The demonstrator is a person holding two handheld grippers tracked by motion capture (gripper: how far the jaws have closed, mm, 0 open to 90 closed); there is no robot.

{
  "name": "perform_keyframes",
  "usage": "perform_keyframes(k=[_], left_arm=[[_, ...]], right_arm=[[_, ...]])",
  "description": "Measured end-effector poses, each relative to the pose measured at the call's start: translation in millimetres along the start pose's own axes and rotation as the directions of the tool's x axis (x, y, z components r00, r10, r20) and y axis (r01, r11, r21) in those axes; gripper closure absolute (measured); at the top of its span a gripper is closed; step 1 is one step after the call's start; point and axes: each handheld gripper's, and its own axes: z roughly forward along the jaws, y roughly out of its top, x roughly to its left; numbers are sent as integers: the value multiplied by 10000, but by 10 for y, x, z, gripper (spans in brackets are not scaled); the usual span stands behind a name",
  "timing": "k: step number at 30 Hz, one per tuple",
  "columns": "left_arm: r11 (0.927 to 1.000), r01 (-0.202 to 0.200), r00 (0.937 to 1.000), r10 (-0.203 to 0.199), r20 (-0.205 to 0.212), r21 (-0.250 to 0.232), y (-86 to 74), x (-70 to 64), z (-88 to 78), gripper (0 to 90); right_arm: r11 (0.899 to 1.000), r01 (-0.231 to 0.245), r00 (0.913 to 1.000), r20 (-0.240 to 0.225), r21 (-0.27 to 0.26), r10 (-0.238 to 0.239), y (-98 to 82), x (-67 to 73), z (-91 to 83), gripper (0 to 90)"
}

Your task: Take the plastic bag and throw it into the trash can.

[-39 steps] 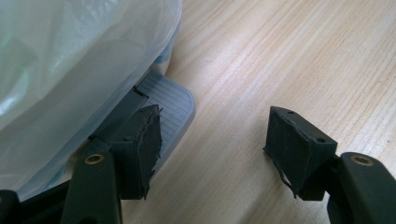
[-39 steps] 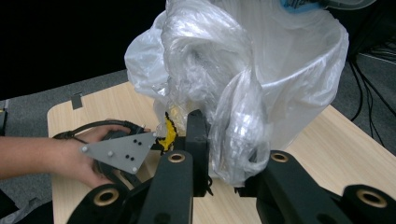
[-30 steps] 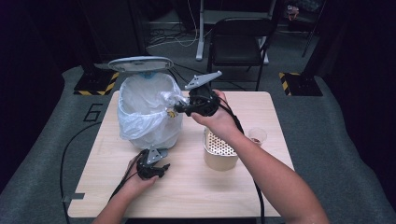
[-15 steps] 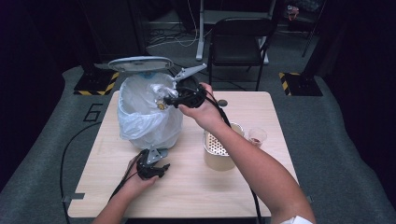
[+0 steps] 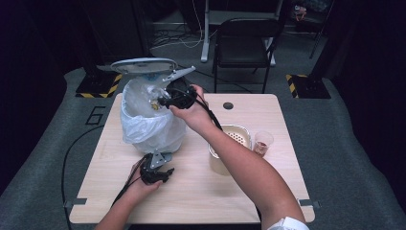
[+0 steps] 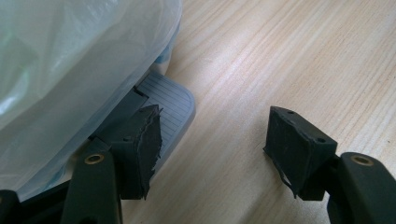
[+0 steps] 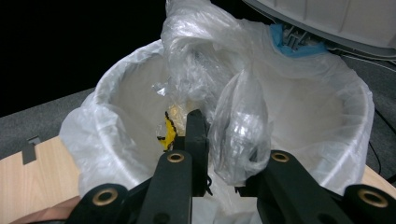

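Tabletop (image 5: pixel 201 201): wood. Bin (image 5: pixel 151 124), bag-lined, at 10 o'clock, lid raised. Right gripper (image 5: pixel 160 101): pressed together, pinching crumpled plastic bag (image 7: pixel 240 135) over the bin mouth; a second earlier it sat toward 3 o'clock, outside the rim. Step: disposal; next, release. Left gripper (image 6: pixel 210 144): spread, one jaw on pedal (image 6: pixel 170 100).

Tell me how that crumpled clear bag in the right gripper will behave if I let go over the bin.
The crumpled clear bag looks thin and floppy, sagging around the right gripper, so it is probably very light. It may cling or drift rather than drop straight into the lined bin.
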Motion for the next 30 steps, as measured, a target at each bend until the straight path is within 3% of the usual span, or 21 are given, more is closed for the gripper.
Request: perform_keyframes(k=[17, 24, 30], left_arm=[[10000, -4, 10000, 4, -22, -16, -2, -2, 0, 358], [10000, -8, 10000, 8, -20, -11, -2, -2, 0, 358], [10000, -4, 10000, 4, -22, -16, -2, -2, 0, 358]], right_arm=[[9986, -524, 9971, 552, 21, 522, -10, -61, 280, 763], [9984, -559, 9963, 654, -83, 563, -11, -41, 303, 590], [9991, -388, 9963, 756, -149, 398, -7, -35, 233, 581]])
